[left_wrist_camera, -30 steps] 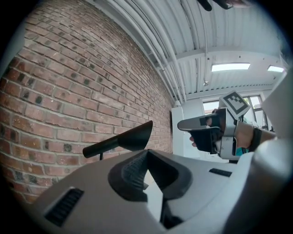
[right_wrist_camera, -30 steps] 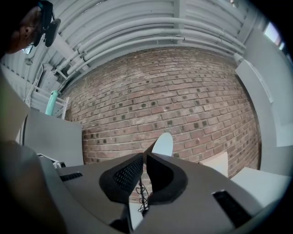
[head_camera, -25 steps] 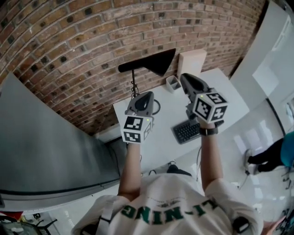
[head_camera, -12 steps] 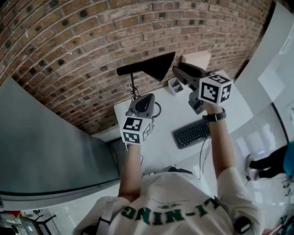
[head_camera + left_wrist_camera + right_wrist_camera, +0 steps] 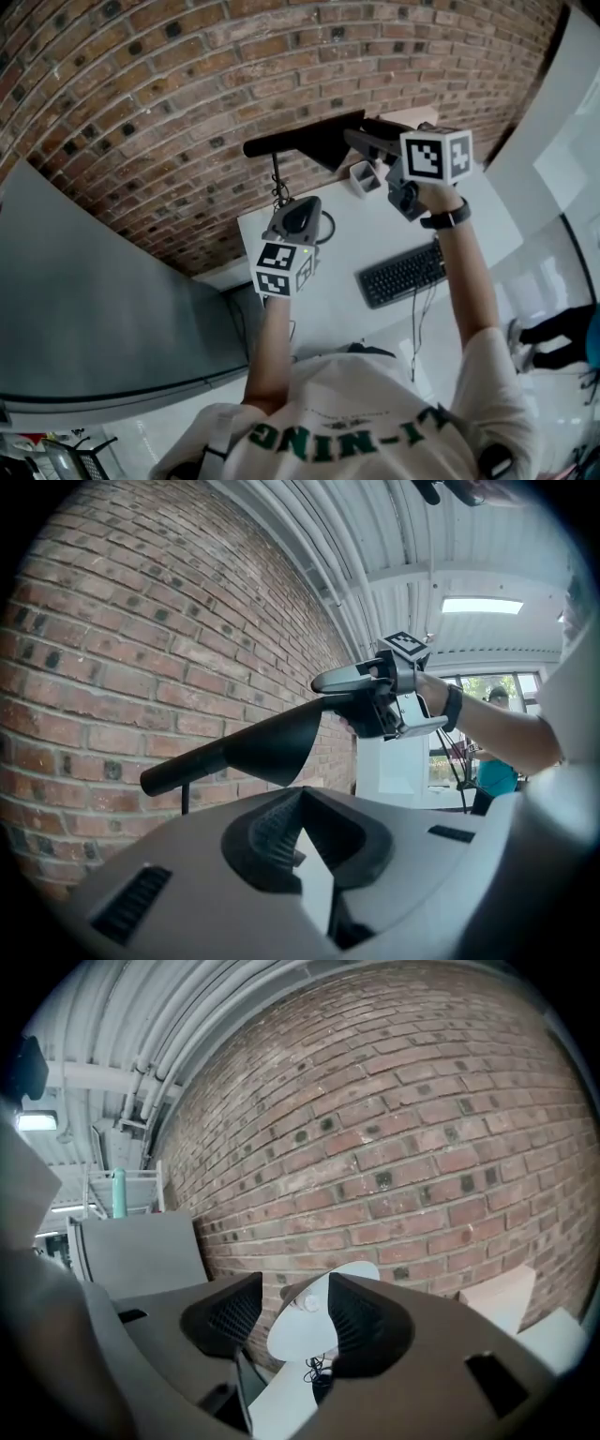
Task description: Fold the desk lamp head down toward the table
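The black desk lamp's cone-shaped head [image 5: 323,141] stands raised over the white desk [image 5: 352,239] on a thin stem by the brick wall. My right gripper [image 5: 362,141] is up at the shade's rim, and its jaws are opening. In the right gripper view [image 5: 295,1312] the shade's white inside [image 5: 305,1335] and bulb show in the gap, with no pad pressing. The left gripper view shows that gripper [image 5: 330,701] at the end of the lamp head [image 5: 267,747]. My left gripper [image 5: 300,204] hovers low near the stem, its jaws [image 5: 300,803] meeting at the tips, empty.
A black keyboard [image 5: 405,274] lies at the desk's front right. A white pen cup [image 5: 364,176] and a beige box [image 5: 412,117] stand behind it by the wall. A grey cabinet [image 5: 94,309] flanks the desk's left side. A person in teal [image 5: 497,775] stands far off.
My right gripper rose from above the keyboard to the shade's rim and its jaws spread apart. The left gripper barely shifted toward the stem.
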Demonstrator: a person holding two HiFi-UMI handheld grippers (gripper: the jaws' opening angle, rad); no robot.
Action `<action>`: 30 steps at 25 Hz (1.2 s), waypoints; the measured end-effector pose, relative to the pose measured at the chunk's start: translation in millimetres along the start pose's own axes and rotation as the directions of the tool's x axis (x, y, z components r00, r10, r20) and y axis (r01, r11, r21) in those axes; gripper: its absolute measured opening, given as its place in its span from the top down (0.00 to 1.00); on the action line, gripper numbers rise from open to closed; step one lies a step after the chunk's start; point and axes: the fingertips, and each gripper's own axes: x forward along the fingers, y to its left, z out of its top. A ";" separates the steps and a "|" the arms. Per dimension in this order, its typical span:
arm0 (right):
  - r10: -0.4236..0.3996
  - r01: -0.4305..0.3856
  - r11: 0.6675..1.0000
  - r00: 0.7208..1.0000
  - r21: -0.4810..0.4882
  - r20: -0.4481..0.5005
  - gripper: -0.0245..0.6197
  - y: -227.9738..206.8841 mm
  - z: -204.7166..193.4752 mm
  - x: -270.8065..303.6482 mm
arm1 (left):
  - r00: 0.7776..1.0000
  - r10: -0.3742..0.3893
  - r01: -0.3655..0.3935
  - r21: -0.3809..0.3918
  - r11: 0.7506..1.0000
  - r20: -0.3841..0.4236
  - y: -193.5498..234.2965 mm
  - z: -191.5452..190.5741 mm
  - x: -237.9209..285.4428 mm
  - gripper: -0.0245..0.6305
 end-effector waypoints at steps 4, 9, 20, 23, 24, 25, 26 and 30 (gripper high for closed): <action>-0.028 0.028 0.999 1.000 0.034 -0.006 0.66 -5.4 0.0 3.7 | 1.000 0.002 -0.002 0.000 1.000 -0.005 1.0 -3.4 0.1 0.97; -0.035 0.035 0.997 0.999 0.064 -0.003 0.77 -9.5 0.2 4.0 | 1.000 0.008 -0.008 0.002 1.000 -0.007 5.2 -5.3 1.2 0.97; -0.026 0.027 0.996 1.000 0.080 -0.008 0.79 -8.4 -0.1 1.1 | 1.000 -0.008 0.008 0.002 1.000 -0.018 2.9 -10.2 7.5 0.97; -0.037 0.038 0.997 0.999 0.073 -0.014 0.79 -9.9 -3.0 -0.9 | 1.000 -0.011 0.011 0.000 1.000 -0.020 2.4 -11.2 8.0 0.97; -0.029 0.030 0.996 1.000 0.082 -0.012 0.79 -10.6 -4.7 -0.3 | 1.000 -0.010 0.010 0.001 1.000 -0.021 2.6 -11.6 8.5 0.97; -0.021 0.022 0.996 1.000 0.090 -0.009 0.79 -11.4 -6.3 0.1 | 1.000 -0.009 0.009 0.003 1.000 -0.023 2.7 -11.8 9.0 0.97; -0.020 0.021 0.996 1.000 0.091 -0.010 0.79 -12.1 -7.2 -0.1 | 1.000 -0.007 0.008 0.006 1.000 -0.025 2.6 -12.1 9.5 0.97; -0.017 0.018 0.995 1.000 0.098 -0.014 0.79 -13.2 -11.1 -1.8 | 1.000 -0.009 0.009 0.008 1.000 -0.030 1.6 -12.9 9.9 0.97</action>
